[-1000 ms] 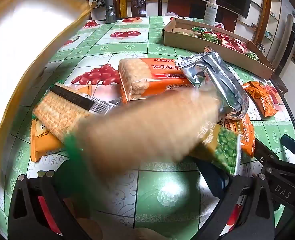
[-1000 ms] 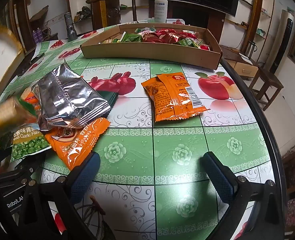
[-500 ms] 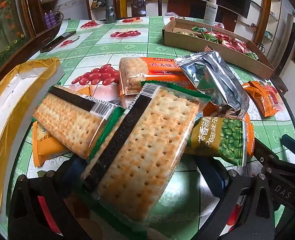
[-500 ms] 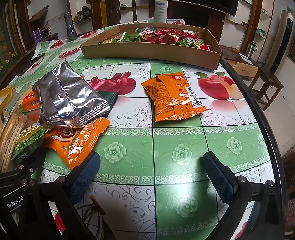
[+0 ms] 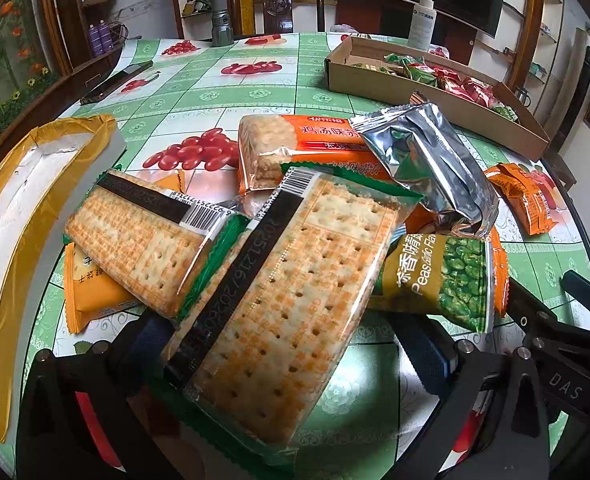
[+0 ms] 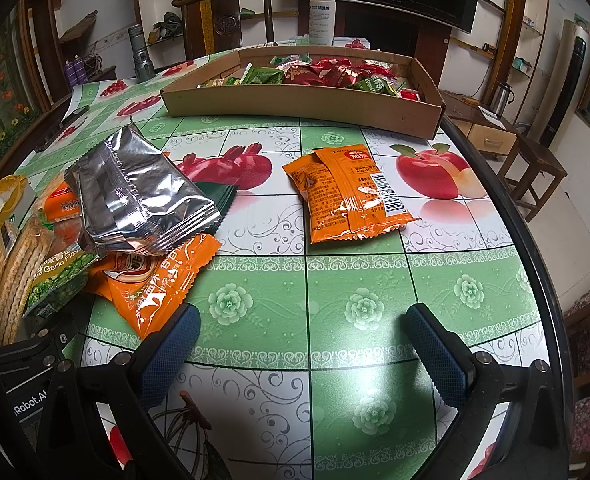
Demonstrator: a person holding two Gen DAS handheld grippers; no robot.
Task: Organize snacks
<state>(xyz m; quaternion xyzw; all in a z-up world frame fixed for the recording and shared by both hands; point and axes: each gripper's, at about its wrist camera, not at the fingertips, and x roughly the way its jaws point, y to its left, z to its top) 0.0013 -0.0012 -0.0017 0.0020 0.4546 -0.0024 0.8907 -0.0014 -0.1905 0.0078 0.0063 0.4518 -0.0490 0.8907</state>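
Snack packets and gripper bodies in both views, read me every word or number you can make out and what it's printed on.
"Peas Garlic Flav", cut off: green pea packet.
"DAS": the other gripper's body.
"Robot.AI", start hidden: gripper body.
"20251216", further digits unclear: black strip on the near cracker pack.
Chinese characters, not transcribed: orange biscuit pack.
Barcode digits, spray bottle label, orange packet print: too small.
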